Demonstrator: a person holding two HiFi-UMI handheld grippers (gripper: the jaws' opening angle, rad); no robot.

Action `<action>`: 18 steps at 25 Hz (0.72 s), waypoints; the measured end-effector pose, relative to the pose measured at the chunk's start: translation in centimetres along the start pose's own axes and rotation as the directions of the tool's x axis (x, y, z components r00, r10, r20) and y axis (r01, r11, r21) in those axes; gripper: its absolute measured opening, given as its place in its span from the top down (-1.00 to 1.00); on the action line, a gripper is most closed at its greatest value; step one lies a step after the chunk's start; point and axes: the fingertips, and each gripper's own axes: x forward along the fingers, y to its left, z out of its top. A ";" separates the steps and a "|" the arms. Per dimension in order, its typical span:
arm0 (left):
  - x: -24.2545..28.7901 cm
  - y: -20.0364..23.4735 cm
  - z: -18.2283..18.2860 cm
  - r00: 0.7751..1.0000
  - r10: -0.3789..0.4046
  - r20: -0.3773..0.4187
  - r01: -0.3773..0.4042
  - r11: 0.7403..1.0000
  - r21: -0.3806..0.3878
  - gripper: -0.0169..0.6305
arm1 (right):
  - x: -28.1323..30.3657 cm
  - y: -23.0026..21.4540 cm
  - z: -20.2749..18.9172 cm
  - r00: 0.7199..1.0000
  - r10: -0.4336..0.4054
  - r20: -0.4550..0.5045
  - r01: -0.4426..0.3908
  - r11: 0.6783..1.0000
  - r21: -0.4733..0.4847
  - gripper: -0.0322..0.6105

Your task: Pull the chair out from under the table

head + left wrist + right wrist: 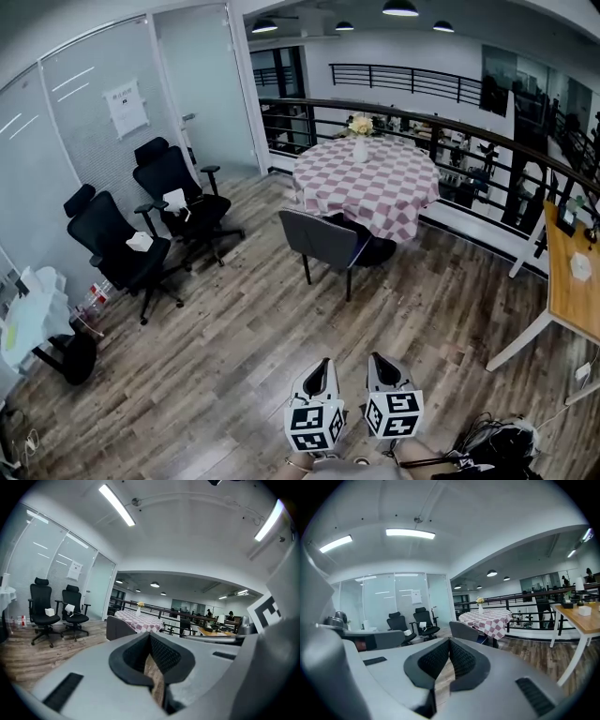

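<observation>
Chair (323,240), grey shell, dark legs, at checked table (375,187), left tongs (322,366) and right tongs (380,360) closed, empty

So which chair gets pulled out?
Look for the round table with the pink-checked cloth. One chair is tucked against its near side. It is grey with plain straight legs, unlike the two black wheeled office chairs.

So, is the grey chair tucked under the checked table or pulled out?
Tucked in: the grey chair has its seat under the checked table, backrest outward.
</observation>
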 end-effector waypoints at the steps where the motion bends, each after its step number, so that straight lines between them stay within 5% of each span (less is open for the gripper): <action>1: 0.0 0.3 -0.2 1.000 -0.001 -0.005 0.001 1.000 0.001 0.94 | 0.0 -0.2 0.0 1.000 -0.011 0.001 0.011 1.000 -0.002 0.85; 18: 2.4 4.4 -1.0 0.999 -0.005 -0.049 0.004 1.000 -0.020 0.94 | 2.6 -2.1 -1.4 0.993 -0.104 -0.049 0.107 0.992 0.061 0.85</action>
